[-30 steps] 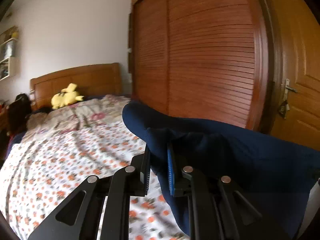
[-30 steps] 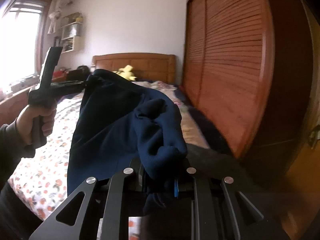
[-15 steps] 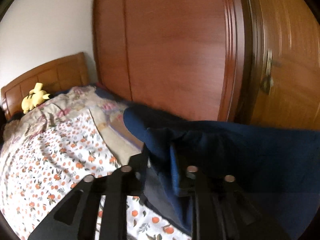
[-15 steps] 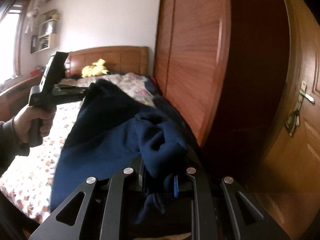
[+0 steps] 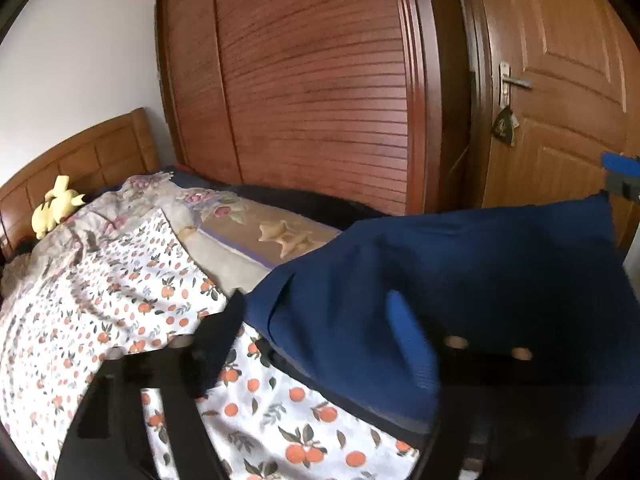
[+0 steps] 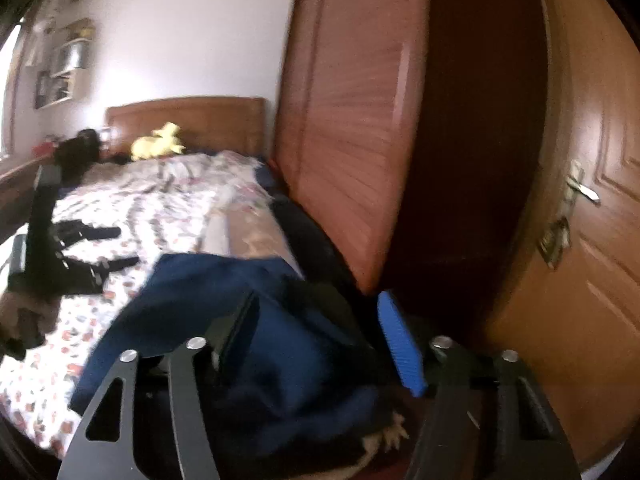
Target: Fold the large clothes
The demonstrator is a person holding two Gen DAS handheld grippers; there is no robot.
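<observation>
Bedroom with a floral bed [image 5: 120,320] beside the wardrobe [image 5: 312,92]. Navy garment [image 5: 460,280] lies along the bed's foot edge, running sideways toward the door [image 5: 560,100]. Both grippers, left [image 5: 320,332] and right [image 6: 316,332], just spread their fingers, cloth loose between them.

Garment [image 5: 460,280] on bed [image 5: 120,320], beside wardrobe [image 5: 312,100]
</observation>
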